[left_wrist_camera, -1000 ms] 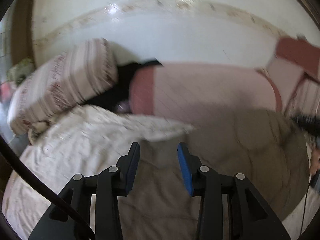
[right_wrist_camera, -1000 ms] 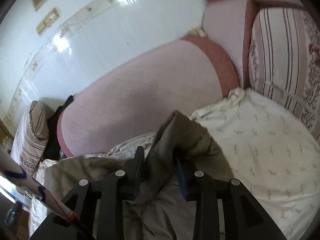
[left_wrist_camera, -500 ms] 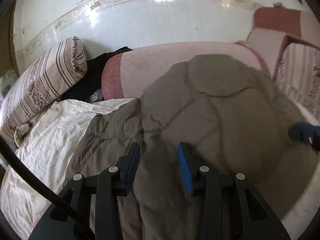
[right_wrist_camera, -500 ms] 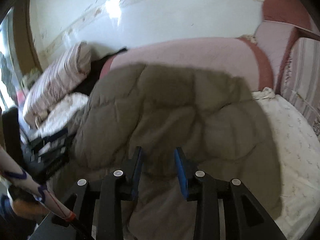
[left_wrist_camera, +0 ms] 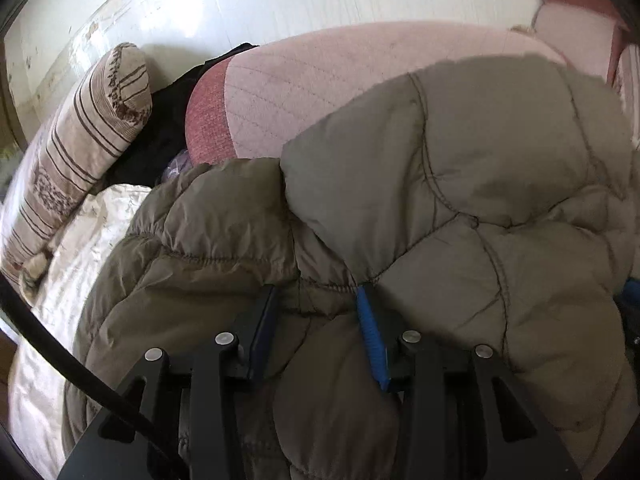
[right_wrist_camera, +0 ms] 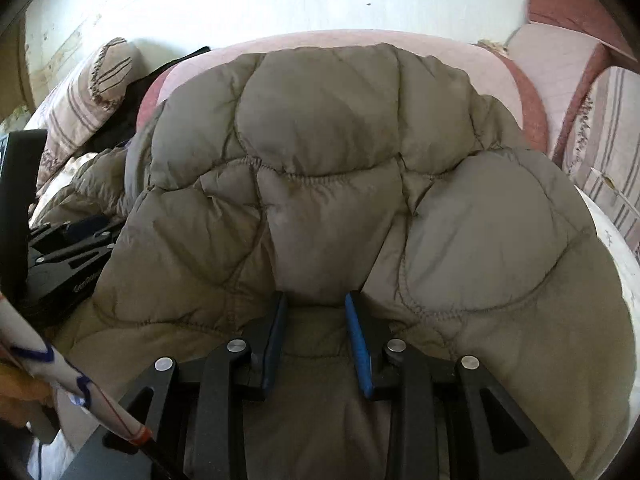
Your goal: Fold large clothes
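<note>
The quilted olive-brown puffer coat lay spread over the pale bedsheet, bulging up ahead of both pairs of jaws and hiding most of the pink sofa back beyond it. The right gripper was clenched on a thick fold of the coat bunched between its blue pads, the jaws having just closed a little further on it. The left gripper also had padded fabric filling the gap between its jaws, which had just opened slightly; whether its pads still pressed on the cloth I could not tell. The coat looked light but bulky, soft and springy, with a slick shell likely to slide from a shallow pinch. A deep hold on a stitched seam or the hem, just ahead of the jaws, seemed safer than one on a puffed panel. A striped cushion lay far to the left of the left jaws.
</note>
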The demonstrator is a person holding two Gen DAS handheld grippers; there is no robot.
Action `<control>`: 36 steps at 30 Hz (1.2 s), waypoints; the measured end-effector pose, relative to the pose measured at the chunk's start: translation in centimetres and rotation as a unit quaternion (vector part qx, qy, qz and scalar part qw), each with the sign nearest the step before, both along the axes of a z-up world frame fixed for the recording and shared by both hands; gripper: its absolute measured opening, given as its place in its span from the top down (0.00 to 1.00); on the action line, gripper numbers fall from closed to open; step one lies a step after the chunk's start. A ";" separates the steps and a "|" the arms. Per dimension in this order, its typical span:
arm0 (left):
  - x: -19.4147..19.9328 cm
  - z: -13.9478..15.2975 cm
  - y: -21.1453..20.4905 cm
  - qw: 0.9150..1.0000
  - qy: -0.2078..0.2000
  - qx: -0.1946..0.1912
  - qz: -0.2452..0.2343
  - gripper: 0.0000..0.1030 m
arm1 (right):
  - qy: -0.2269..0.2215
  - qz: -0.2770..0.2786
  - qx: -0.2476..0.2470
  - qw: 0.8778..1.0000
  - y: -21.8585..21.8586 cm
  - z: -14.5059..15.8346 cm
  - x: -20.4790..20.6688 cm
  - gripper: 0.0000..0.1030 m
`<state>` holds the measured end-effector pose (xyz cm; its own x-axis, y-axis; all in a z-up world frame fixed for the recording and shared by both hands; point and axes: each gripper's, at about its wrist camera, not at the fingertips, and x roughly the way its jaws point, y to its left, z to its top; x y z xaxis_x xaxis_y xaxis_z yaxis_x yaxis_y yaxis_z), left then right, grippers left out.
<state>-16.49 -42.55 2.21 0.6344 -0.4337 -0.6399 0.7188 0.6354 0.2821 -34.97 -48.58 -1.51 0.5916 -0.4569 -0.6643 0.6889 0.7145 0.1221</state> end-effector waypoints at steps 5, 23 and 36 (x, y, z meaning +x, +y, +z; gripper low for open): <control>-1.6 2.1 3.2 1.000 0.024 -0.007 0.018 0.57 | 0.000 -0.023 0.025 0.999 1.1 2.0 -1.2 0.67; -1.9 3.3 19.1 0.984 0.062 -0.079 0.146 0.43 | -0.084 -0.129 0.101 0.983 1.9 1.8 -14.4 0.78; 0.7 2.0 17.1 0.980 0.080 -0.047 0.175 0.36 | -0.057 -0.123 0.144 0.980 0.0 -1.0 -12.6 0.77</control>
<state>-15.74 -25.49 4.21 0.6503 -0.2700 -0.7101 0.4827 0.8686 0.1119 -47.52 -48.63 -2.49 0.5656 -0.3982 -0.7222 0.8058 0.4533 0.3811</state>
